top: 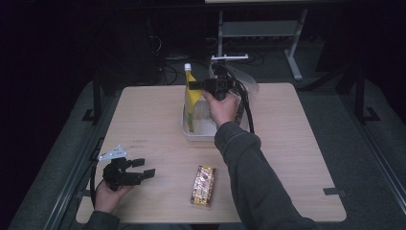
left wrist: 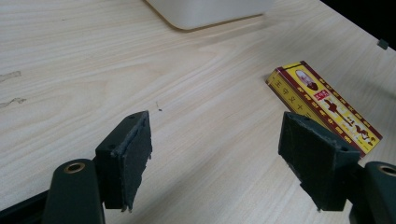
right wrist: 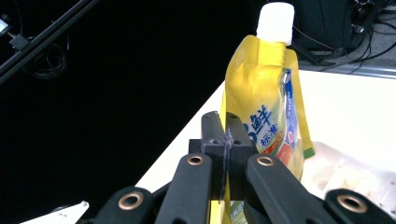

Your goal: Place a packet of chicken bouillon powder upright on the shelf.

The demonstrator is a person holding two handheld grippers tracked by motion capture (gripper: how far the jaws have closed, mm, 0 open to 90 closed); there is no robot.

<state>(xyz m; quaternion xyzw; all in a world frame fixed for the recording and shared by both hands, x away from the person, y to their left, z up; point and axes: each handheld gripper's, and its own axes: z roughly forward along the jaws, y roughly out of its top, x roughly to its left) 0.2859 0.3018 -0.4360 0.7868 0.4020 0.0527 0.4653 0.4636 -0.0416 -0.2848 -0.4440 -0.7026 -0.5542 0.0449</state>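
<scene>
A yellow spouted pouch (top: 190, 96) with a white cap stands upright over the left end of a white bin (top: 198, 133). My right gripper (top: 196, 85) is shut on the pouch's side edge, and in the right gripper view the pouch (right wrist: 261, 93) rises just past the shut jaws of the right gripper (right wrist: 229, 133). My left gripper (top: 144, 167) rests open near the table's front left with nothing between its jaws. A red and yellow snack box (top: 203, 185) lies flat to its right. In the left gripper view, the box (left wrist: 327, 105) lies beyond the right jaw of the left gripper (left wrist: 215, 154).
The white bin (right wrist: 355, 177) holds pale contents, hard to make out. The bin's corner (left wrist: 210, 11) sits far ahead of the left gripper. Cables trail behind the bin, and dark floor and table legs surround the wooden table (top: 297, 143).
</scene>
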